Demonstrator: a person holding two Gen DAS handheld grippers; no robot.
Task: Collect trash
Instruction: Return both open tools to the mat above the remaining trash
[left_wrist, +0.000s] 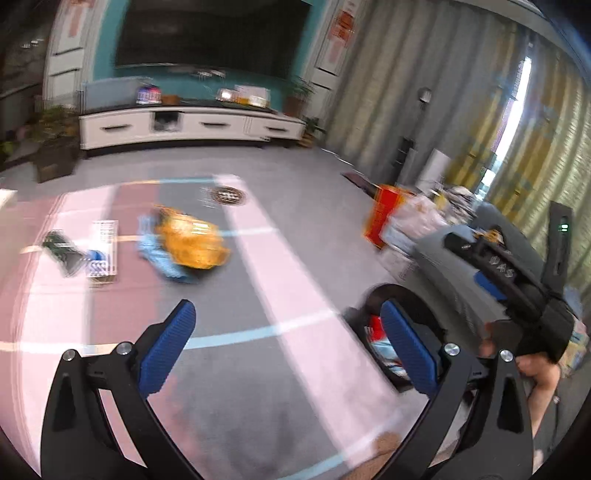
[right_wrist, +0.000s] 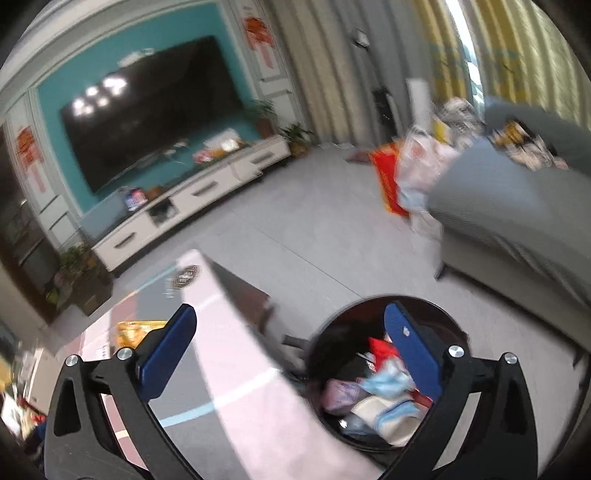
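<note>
Both views are motion-blurred. My left gripper (left_wrist: 291, 343) is open and empty above a pink and grey mat (left_wrist: 258, 387). Further off on the mat lie a yellow snack bag (left_wrist: 192, 243), a light blue wrapper (left_wrist: 159, 258), a white packet (left_wrist: 103, 251) and a dark green packet (left_wrist: 61, 251). My right gripper (right_wrist: 291, 350) is open with nothing between its pads. Its right finger hangs over a round black bin (right_wrist: 369, 301) holding red, pink and blue trash (right_wrist: 376, 391). The bin's rim (left_wrist: 391, 290) also shows behind the left gripper's right finger. The yellow bag (right_wrist: 136, 328) peeks out at left.
A white TV stand (left_wrist: 184, 125) with a dark screen (right_wrist: 155, 110) lines the far wall. A grey sofa (right_wrist: 517, 221) and red bags (right_wrist: 388, 181) stand at the right, with potted plants (left_wrist: 55, 147) at the left. A hand (left_wrist: 543, 373) holds the other gripper's black housing (left_wrist: 517, 280).
</note>
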